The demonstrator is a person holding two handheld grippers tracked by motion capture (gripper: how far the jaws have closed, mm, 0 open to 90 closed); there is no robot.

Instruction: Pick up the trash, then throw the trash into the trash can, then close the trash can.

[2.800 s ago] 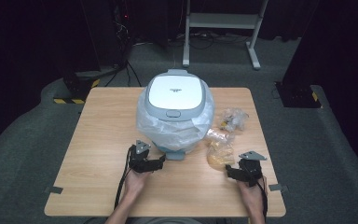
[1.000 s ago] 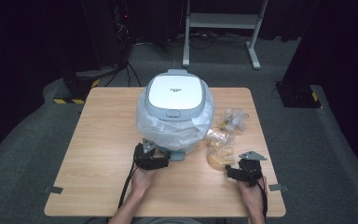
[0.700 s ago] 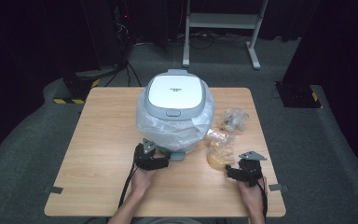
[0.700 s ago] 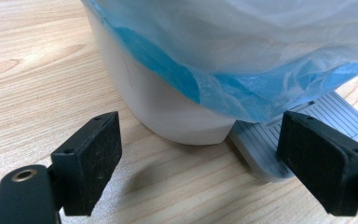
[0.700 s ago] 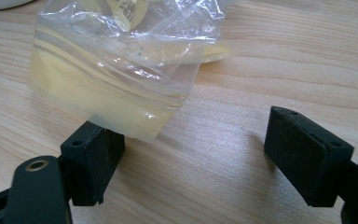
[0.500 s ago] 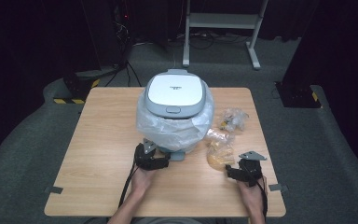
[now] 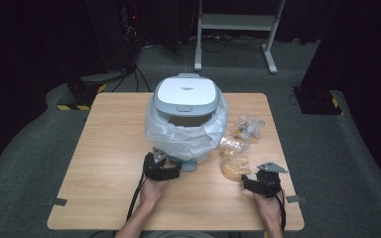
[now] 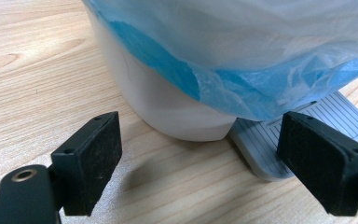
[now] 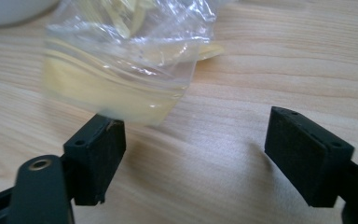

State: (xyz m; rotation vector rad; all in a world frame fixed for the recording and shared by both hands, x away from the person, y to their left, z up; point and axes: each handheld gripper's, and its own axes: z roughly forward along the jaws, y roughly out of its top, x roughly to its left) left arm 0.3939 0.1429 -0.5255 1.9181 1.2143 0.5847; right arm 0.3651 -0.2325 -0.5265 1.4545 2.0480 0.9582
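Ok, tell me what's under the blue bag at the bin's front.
Under the blue bag's hanging edge are the bin's white base and a grey ribbed foot pedal on the wooden table. The bag covers the bin wall higher up. The open left gripper faces it.

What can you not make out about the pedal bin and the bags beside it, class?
- Inside of the pedal bin: high view, hidden by its lid, only ajar.
- Pedal: left gripper view, far end under the blue liner.
- Yellow bag: right gripper view, contents blurred, top cut off.
- Small bag: high view, contents too small.
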